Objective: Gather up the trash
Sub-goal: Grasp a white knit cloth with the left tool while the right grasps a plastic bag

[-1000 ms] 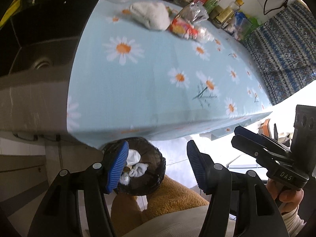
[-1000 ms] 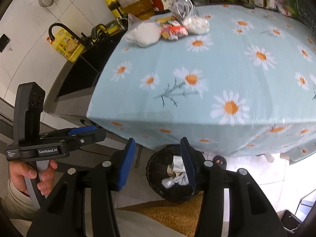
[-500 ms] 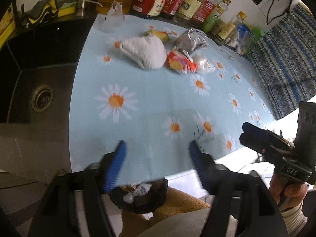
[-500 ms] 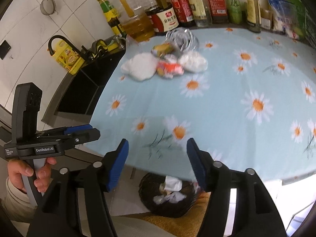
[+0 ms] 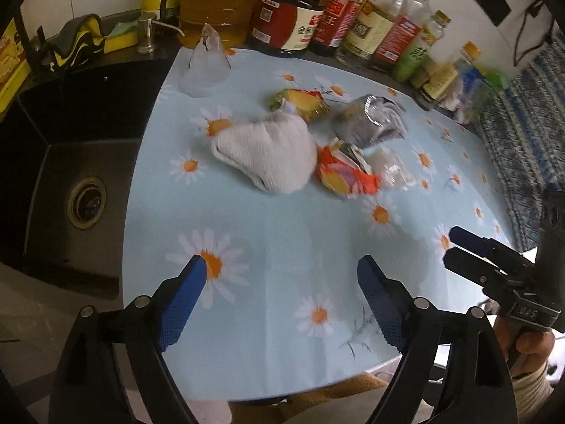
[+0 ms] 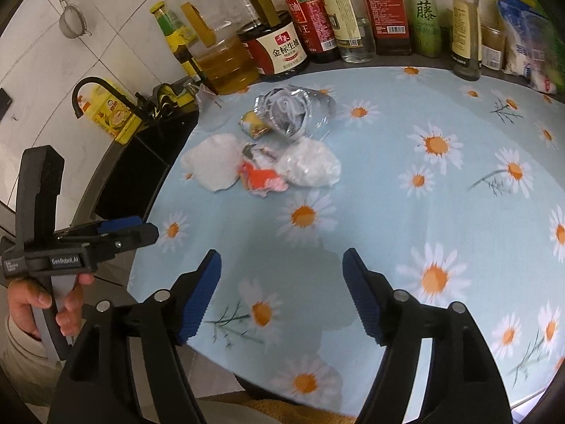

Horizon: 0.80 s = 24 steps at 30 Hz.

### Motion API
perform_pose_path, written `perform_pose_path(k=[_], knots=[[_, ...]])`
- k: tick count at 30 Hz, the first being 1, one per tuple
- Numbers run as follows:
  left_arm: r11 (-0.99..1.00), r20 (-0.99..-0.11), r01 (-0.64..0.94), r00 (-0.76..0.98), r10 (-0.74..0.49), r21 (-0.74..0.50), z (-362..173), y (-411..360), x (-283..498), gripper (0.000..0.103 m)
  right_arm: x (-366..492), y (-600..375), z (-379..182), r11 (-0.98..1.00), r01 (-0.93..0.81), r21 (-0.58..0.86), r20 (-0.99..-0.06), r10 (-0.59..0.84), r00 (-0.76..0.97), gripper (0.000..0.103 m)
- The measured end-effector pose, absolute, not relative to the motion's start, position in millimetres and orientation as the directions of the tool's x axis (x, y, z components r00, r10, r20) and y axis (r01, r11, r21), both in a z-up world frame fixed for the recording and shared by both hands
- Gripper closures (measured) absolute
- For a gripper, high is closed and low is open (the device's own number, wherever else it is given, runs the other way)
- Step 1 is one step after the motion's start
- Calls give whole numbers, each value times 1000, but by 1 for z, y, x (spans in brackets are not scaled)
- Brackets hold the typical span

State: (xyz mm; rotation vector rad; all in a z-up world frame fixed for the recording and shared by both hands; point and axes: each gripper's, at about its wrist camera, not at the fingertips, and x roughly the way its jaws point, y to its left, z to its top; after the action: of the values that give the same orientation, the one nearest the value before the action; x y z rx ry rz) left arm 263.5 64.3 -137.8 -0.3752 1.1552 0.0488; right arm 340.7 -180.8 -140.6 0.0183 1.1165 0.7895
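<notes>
Nothing is collected yet, as far as these views show: the whole pile of trash lies on the far part of the desk [image 5: 268, 247], near the sink [image 5: 70, 190] side. In it are a white crumpled cloth [image 5: 268, 152], a red-orange wrapper [image 5: 346, 173], a silver foil bag [image 5: 370, 120], a clear plastic bag [image 6: 310, 166] and a yellow-green wrapper [image 5: 300, 102].

The cloth has its long axis from near-right to far-left, with its narrow end pointing far-left.

The left gripper [image 5: 282, 300] and the right gripper [image 6: 282, 293] hover at the near edge, both with jaws wide apart and holding nothing.
</notes>
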Motion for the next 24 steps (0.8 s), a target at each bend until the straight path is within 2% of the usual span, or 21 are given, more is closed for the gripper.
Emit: perform_pose_path(k=[4, 9, 24], knots=[[942, -912, -248, 394, -115, -226, -139, 65, 284, 18, 368, -180, -148, 724, -558, 406, -797, 579, 171, 25], [939, -919, -275, 384, -92, -209, -146, 66, 310, 18, 400, -178, -156, 700, -527, 482, -775, 621, 116, 24], [956, -935, -279, 355, 20, -85, -167, 70, 363, 18, 443, -145, -181, 645, -552, 528, -765, 643, 20, 25]])
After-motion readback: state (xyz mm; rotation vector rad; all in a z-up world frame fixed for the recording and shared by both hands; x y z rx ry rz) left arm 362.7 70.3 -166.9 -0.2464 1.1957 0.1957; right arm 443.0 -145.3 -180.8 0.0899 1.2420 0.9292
